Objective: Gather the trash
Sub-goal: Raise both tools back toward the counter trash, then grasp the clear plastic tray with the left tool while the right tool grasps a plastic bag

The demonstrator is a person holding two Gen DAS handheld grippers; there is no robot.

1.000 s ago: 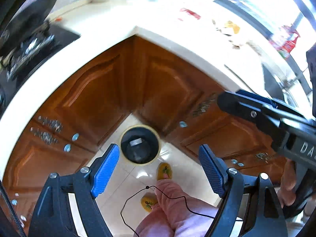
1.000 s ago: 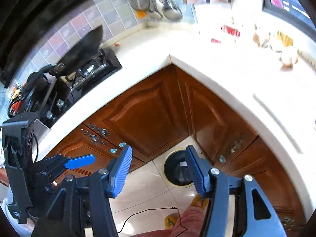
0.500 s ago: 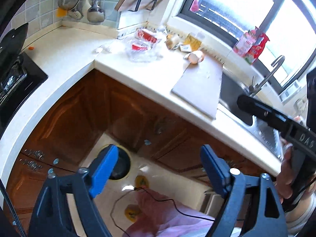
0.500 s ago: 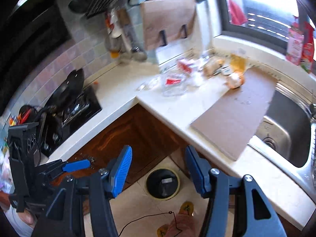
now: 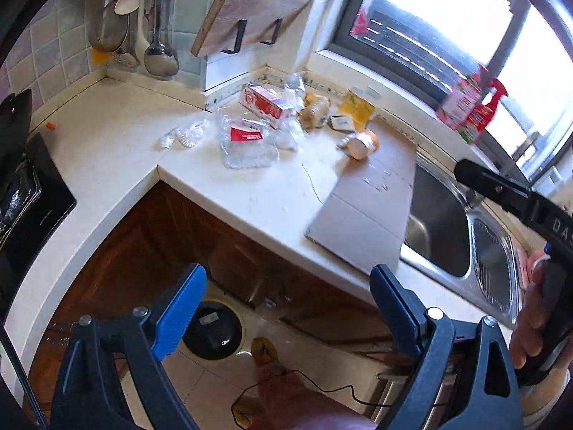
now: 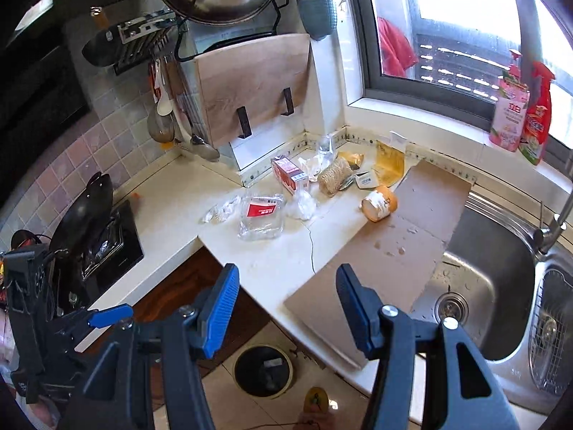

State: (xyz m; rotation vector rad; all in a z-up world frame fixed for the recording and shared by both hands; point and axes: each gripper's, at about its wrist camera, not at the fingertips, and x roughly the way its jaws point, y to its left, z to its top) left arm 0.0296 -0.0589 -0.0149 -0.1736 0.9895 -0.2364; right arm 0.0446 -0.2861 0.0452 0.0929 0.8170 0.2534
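Both views have lifted from the trash bin (image 6: 263, 370) on the floor to the trash (image 5: 250, 141) heaped in the counter (image 5: 258, 197) corner, with bare counter before it up to the edge. My left gripper (image 5: 286, 308) has just been opening and stands wide, empty; my right gripper (image 6: 286, 304) is spread too, holding nothing.

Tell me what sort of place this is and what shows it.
A home kitchen, in a corner by a window. A steel sink is set in the white counter, a black stove stands at the far left, and ladles hang on the tiled wall. Wrappers and cartons litter the counter.
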